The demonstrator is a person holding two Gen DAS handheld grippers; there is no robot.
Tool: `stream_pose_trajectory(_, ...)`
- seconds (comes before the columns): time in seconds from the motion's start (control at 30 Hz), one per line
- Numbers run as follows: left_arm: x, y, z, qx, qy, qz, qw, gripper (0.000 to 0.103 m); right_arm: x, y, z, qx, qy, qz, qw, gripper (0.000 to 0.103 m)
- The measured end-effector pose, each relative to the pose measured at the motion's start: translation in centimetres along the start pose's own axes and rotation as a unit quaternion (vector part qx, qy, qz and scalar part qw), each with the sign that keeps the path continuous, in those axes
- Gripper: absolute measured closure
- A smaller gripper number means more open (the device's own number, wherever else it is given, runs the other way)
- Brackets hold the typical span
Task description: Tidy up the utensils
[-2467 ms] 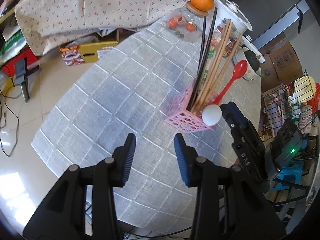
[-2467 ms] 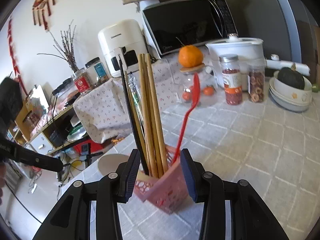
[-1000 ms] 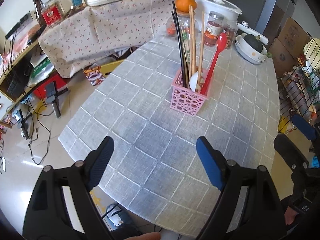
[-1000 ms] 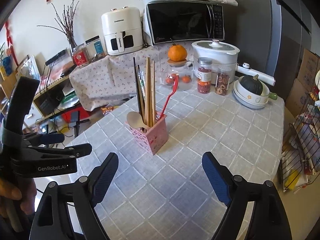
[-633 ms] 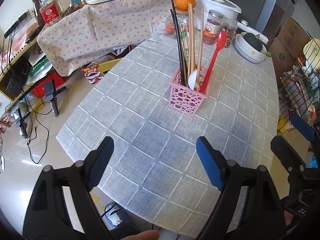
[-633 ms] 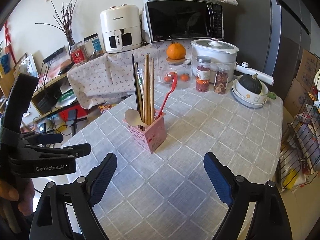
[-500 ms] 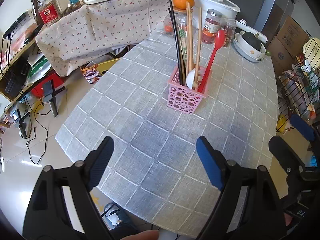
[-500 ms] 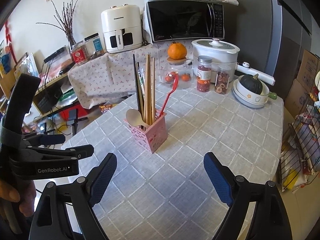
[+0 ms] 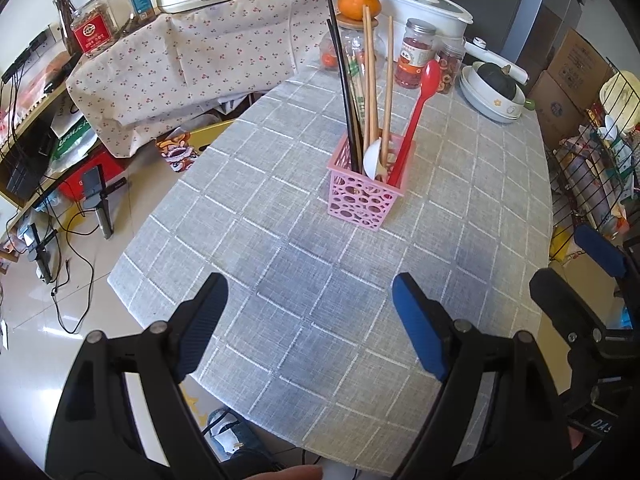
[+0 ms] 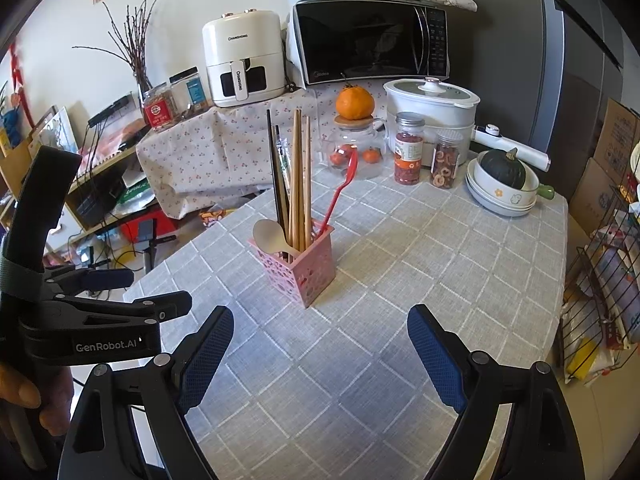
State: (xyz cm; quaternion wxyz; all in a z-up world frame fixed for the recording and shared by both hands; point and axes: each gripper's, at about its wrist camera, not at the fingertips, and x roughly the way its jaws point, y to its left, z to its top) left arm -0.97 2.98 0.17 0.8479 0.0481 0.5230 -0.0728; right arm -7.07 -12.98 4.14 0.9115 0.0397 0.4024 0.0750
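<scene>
Bench cloth: grey woven fabric, matt, w/ white grid. Basket: pink perforated plastic. Chopsticks: bare wood, matt; red spoon: glossy plastic. Tool pads: blue, textured rubbery; arms matt black plastic.

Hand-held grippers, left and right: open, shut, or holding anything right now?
Left hand-held gripper: open, empty, above the checked tablecloth.
Right hand-held gripper: open, empty, short of the pink utensil basket.
</scene>
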Motion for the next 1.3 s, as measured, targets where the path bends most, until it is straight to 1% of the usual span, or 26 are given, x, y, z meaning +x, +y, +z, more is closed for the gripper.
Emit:
stream_pose_trajectory(0.93, -0.1, -0.43, 0.01, 0.001, 0.003, -0.002, 1.0, 0.018, -0.24, 0.16, 0.16, 0.001, -0.003, 0.001, 1.0, 0.013)
stream_pose_trajectory(1.3, -0.12, -0.48, -0.03, 0.006, -0.002, 0.001, 1.0, 0.018, -0.21, 0.14, 0.14, 0.001, -0.003, 0.001, 1.0, 0.013)
